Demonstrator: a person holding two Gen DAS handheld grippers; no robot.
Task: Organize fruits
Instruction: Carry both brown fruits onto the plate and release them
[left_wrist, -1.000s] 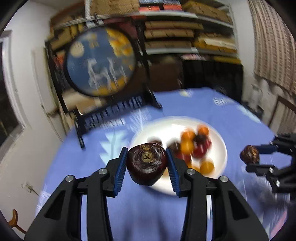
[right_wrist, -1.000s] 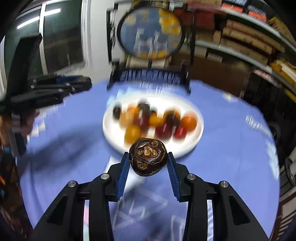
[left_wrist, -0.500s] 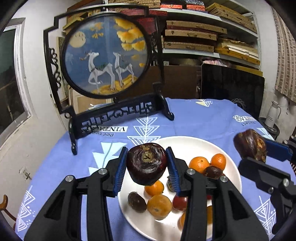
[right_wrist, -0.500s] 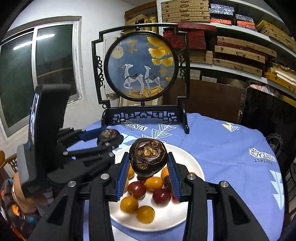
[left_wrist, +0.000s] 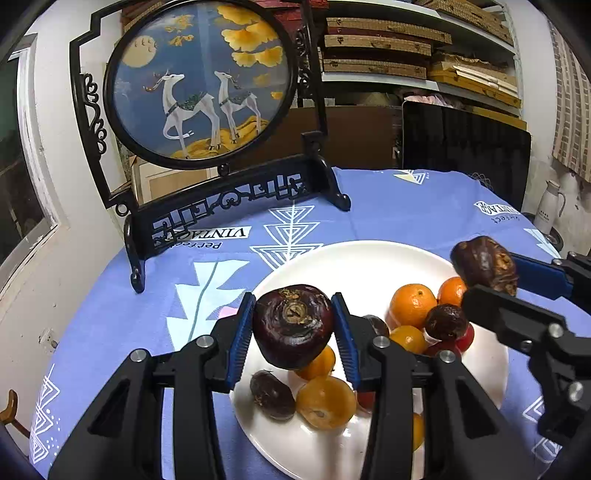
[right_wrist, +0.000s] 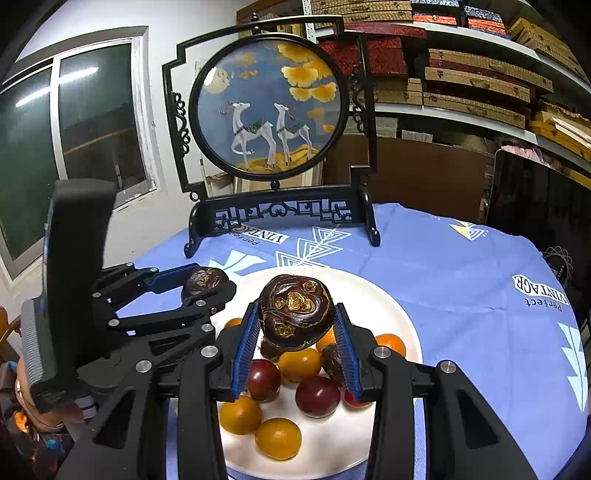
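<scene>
gripping two dark fruits (left_wrist: 292, 325) (right_wrist: 296, 312), one per gripper (left_wrist: 292, 332) (right_wrist: 296, 345)

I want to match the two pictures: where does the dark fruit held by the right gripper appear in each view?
Left wrist view: the dark fruit is at the right edge, in the right gripper, above the white plate.
Right wrist view: it sits at center, between the blue pads.
Shared landmark: the round deer screen behind the plate.

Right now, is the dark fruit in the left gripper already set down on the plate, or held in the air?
In the air. The left gripper is shut on the dark fruit, which hangs above the white plate.
</scene>
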